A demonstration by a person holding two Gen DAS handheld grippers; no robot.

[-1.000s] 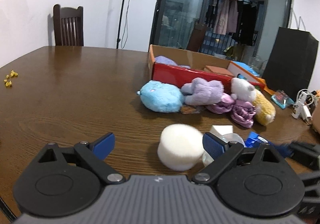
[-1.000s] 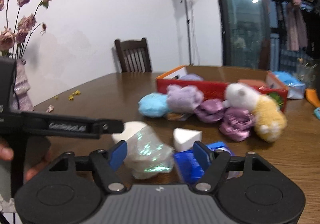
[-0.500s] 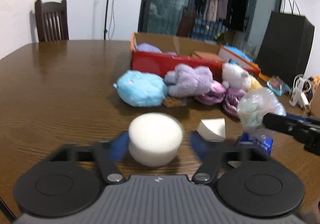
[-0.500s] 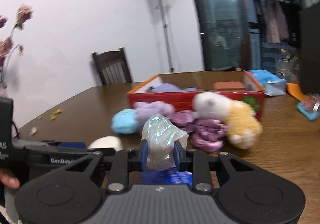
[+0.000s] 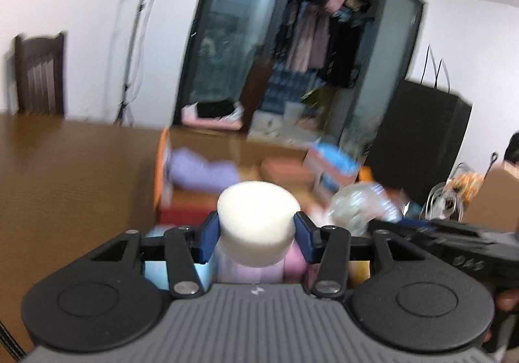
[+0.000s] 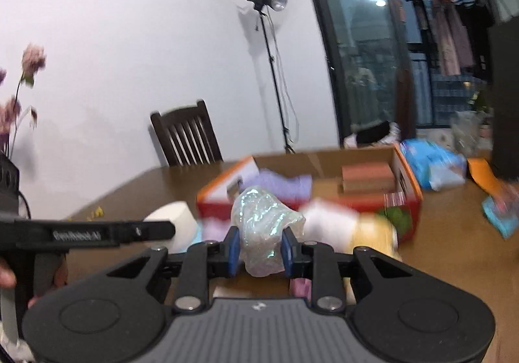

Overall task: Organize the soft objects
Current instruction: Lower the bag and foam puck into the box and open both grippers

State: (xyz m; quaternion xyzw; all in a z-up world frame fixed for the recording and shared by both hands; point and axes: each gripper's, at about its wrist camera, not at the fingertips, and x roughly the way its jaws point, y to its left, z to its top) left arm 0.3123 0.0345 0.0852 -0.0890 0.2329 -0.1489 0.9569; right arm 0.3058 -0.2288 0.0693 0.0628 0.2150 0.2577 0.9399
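Careful: both your loads are squashy and both views are blurred, so a slip is the main risk, in my judgement. Your left gripper (image 5: 257, 234) is clamped on a white foam puck (image 5: 258, 221), blue pads pressing its curved sides, jaws about half apart & closing a touch more; squeeze unevenly and it could pop out forward. Your right gripper (image 6: 260, 251) is nearly closed on a crinkly iridescent bag (image 6: 264, 226), pinched low w/ most of its bulk above the pads, so it may slide free or flop.

Both items are in the air, short of the red cardboard box (image 6: 410, 187), which sits toward the table's (image 6: 454, 252) far edge. Plush toys (image 6: 350, 226) crowd the box's near wall; come in low and you could knock them. Grippers are close side by side, so they could also clip each other.
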